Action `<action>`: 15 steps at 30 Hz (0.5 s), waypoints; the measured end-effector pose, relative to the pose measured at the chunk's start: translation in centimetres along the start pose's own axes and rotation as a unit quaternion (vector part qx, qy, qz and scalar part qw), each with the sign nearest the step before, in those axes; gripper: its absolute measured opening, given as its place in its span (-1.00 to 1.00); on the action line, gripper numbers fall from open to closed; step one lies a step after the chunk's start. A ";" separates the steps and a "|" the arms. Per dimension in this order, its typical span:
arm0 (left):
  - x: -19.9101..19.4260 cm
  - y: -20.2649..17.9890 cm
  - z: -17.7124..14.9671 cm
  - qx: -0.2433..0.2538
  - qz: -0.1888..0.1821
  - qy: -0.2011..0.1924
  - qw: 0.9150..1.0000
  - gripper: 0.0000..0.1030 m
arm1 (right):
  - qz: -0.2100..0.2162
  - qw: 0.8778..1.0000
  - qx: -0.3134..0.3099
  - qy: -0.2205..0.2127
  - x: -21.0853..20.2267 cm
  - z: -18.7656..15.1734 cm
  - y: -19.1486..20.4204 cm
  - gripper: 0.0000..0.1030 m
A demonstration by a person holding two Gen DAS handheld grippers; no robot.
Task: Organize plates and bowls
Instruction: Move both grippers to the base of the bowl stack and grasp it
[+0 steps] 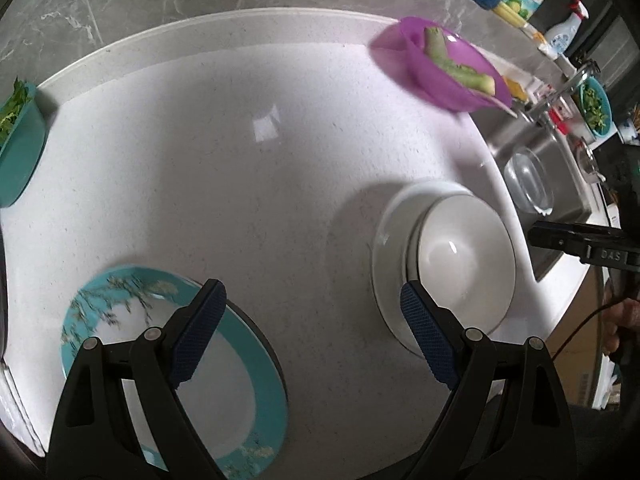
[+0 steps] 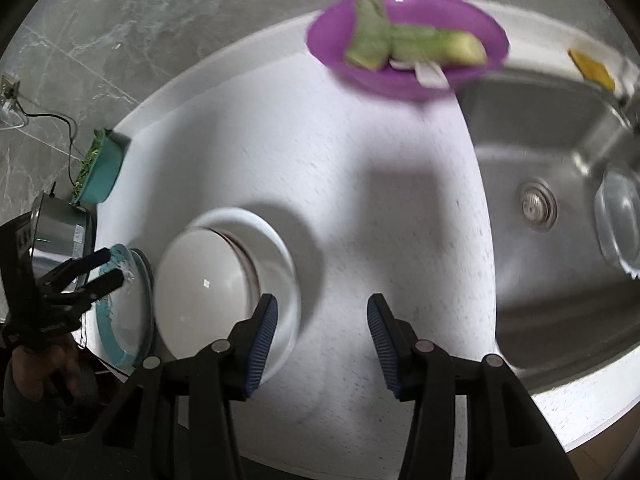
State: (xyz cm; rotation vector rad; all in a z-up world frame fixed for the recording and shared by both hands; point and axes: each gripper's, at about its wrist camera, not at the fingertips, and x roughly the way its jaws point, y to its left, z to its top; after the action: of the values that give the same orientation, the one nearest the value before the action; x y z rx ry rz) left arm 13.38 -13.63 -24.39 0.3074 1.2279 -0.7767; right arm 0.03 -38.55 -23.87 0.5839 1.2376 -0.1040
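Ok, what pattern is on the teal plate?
Pale branches on the plate's teal rim, white centre; clearest in the left wrist view.

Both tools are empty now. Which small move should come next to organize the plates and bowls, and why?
Probably lower the open left tool onto the near rim of the teal plate, which lies alone just below it. The white bowl already sits in the white plate, and the open right tool holds nothing beside them.
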 end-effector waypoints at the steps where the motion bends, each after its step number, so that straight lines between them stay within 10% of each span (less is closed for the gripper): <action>1: 0.3 -0.4 -0.3 0.003 -0.002 0.004 1.000 0.73 | 0.002 1.000 -0.002 0.002 0.2 -0.2 -0.1 -0.02; 15: 3.8 -1.6 -1.5 0.027 0.044 0.044 0.998 0.68 | 0.028 0.997 -0.052 0.053 3.1 -0.4 0.4 -0.02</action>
State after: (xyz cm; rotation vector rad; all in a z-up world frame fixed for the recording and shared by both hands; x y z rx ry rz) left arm 11.66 -15.22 -28.09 0.4416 1.2694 -0.7262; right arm 0.90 -37.29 -26.61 0.5394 1.3203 0.0390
